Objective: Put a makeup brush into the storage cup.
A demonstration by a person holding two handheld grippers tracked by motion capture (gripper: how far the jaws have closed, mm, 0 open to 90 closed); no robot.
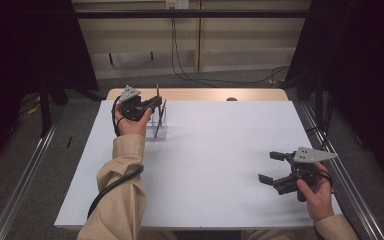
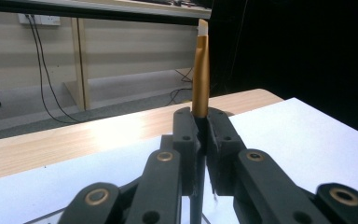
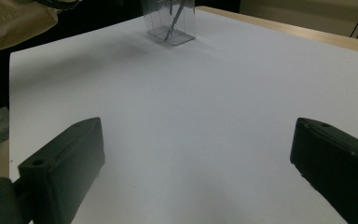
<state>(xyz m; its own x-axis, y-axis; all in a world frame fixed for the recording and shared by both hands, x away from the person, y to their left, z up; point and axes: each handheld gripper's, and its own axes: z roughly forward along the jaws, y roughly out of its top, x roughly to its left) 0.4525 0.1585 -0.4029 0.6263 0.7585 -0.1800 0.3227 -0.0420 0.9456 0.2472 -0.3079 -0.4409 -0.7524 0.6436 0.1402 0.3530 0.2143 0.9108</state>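
Left tongs (image 2: 200,123) are clenched on a slim gold-brown stick with a pale slanted tip, probably a pen or brush (image 2: 201,70), which stands upright between the pads. In the high view the left tongs (image 1: 152,103) sit at the far left of the white worktop (image 1: 220,165), right over a clear square holder (image 1: 161,125) with at least one dark stick leaning in it. Right tongs (image 1: 270,167) lie released at the near right, jaws wide apart with nothing between them, well apart from the holder.

Risks from here:
- Grip is on a narrow round shaft; a slight twist of the hand could let it pivot or slip down between the pads.
- Holder looks light and tall. If the stick's lower end catches the rim or the leaning stick, the holder could tip or skid across the smooth worktop, and the right tongs are too far off to steady it.
- Letting go while the stick is tilted could send it over the rim and rolling off the far edge.

Hard to make out:
- Lower end of the held stick is hidden behind the jaws, so whether it is inside the holder or above it I cannot tell.
- Holder's top is cut off in the right gripper view (image 3: 170,21); its contents are faint, perhaps two sticks.
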